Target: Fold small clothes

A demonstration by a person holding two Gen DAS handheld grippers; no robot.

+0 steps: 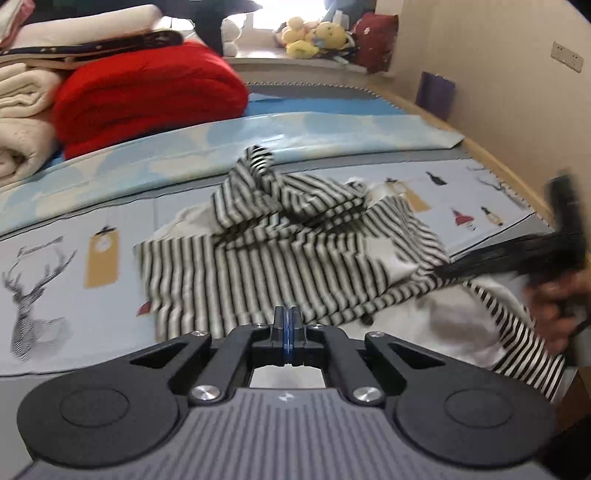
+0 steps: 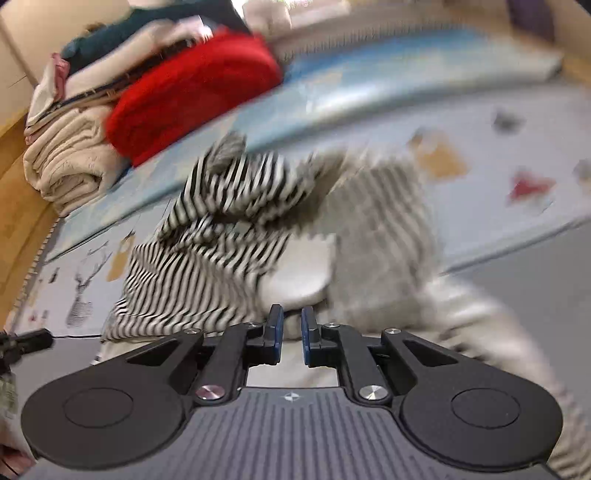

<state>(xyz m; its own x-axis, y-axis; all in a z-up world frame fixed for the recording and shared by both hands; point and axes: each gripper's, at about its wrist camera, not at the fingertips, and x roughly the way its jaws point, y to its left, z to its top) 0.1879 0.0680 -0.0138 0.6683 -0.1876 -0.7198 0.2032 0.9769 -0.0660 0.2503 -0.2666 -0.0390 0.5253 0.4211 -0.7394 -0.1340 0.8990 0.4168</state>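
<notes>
A small black-and-white striped garment [image 1: 280, 251] with white parts lies crumpled on the printed mat, its sleeves bunched on top. My left gripper [image 1: 287, 321] is shut and empty, its tips just in front of the garment's near edge. In the left wrist view the right gripper [image 1: 517, 258] shows blurred at the garment's right side, held by a hand. In the right wrist view the garment [image 2: 229, 221] is blurred by motion. My right gripper [image 2: 291, 321] stands a little apart with white cloth between its fingers; whether it grips the cloth is unclear.
A red folded blanket [image 1: 147, 96] and cream blankets [image 1: 22, 122] are stacked at the back left. Plush toys [image 1: 314, 35] sit on the windowsill. The printed mat [image 1: 74, 266] covers the bed; a wooden bed edge [image 1: 509, 166] and wall run along the right.
</notes>
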